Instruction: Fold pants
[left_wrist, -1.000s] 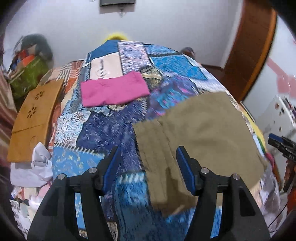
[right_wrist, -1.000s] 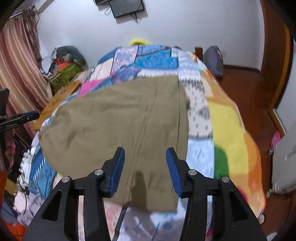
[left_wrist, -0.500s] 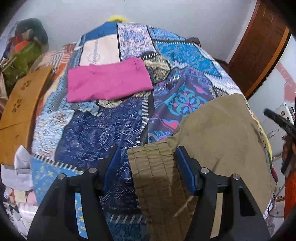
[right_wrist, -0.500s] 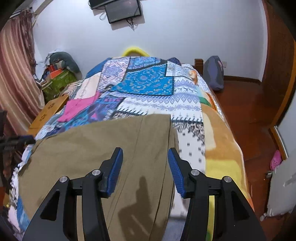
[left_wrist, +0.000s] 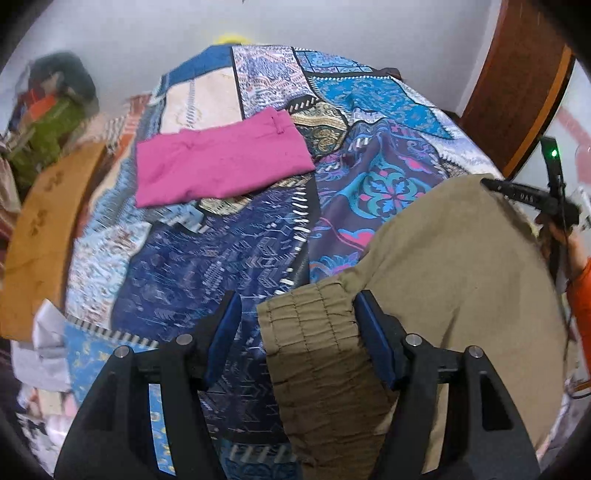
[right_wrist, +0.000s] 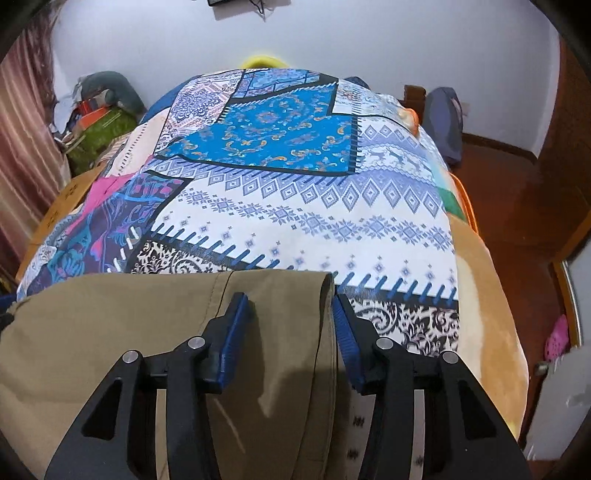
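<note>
Khaki pants (left_wrist: 443, 280) lie flat on the patchwork bedspread (left_wrist: 229, 258). In the left wrist view their elastic waistband (left_wrist: 310, 332) sits between the fingers of my open left gripper (left_wrist: 297, 314), low over it. In the right wrist view the pants (right_wrist: 110, 332) fill the near left, and their leg hem end (right_wrist: 288, 291) lies between the fingers of my open right gripper (right_wrist: 291, 310). The right gripper also shows in the left wrist view (left_wrist: 532, 195) at the far right edge of the pants.
Folded pink pants (left_wrist: 218, 166) lie further up the bed. A tan wooden board (left_wrist: 37, 236) and piled clothes (left_wrist: 48, 122) stand left of the bed. The bed's right edge (right_wrist: 491, 295) drops to a red-brown floor (right_wrist: 517, 192).
Both grippers have come down and forward over the pants; the waistband and the hem now sit between the open fingers. The pants have not moved.
</note>
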